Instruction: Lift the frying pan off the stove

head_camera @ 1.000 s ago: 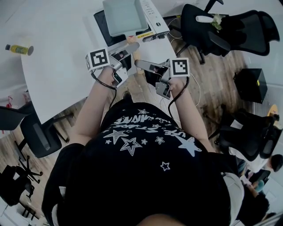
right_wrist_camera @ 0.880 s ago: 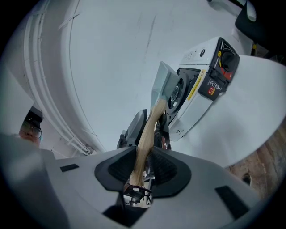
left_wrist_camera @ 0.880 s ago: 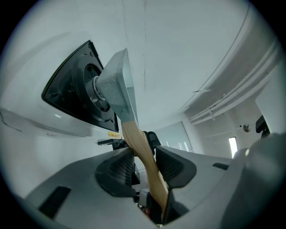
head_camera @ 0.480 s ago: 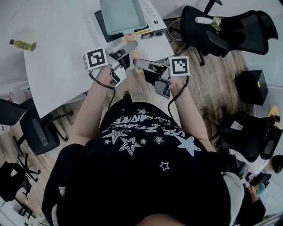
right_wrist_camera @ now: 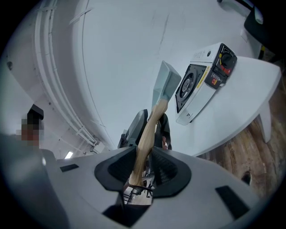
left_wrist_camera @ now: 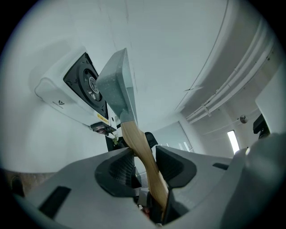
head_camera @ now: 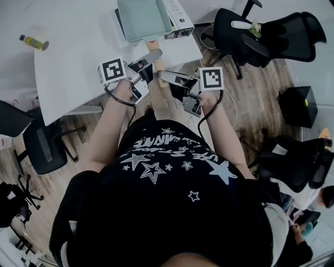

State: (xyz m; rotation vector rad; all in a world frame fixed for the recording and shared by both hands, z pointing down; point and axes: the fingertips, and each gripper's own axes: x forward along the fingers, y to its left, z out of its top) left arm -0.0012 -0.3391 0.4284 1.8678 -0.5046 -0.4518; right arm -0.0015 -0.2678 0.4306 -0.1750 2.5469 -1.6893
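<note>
The pale green square frying pan (head_camera: pixel 143 18) hangs over the white single-burner stove (head_camera: pixel 179 15) on the white table (head_camera: pixel 73 62). Its wooden handle (head_camera: pixel 153 53) points back toward me. My left gripper (head_camera: pixel 148 58) is shut on that handle, and my right gripper (head_camera: pixel 163 75) grips its near end from the right. In the left gripper view the pan (left_wrist_camera: pixel 117 85) shows edge-on, apart from the stove's black burner (left_wrist_camera: pixel 85 85), with the handle (left_wrist_camera: pixel 134 134) between the pads of the left gripper (left_wrist_camera: pixel 143 152). In the right gripper view the pan (right_wrist_camera: pixel 165 85) stands clear of the stove (right_wrist_camera: pixel 203 85), and the right gripper (right_wrist_camera: pixel 144 156) clamps the handle (right_wrist_camera: pixel 149 125).
A yellow bottle (head_camera: pixel 34 41) lies far left on the table. Black office chairs stand at the upper right (head_camera: pixel 261 31) and at the left (head_camera: pixel 44 151). A black box (head_camera: pixel 297 101) sits on the wooden floor to the right, and a cable hangs off the table's right end.
Both grippers and the pan have moved together a little up the picture. The pan now covers the black burner that showed at its left edge before.
</note>
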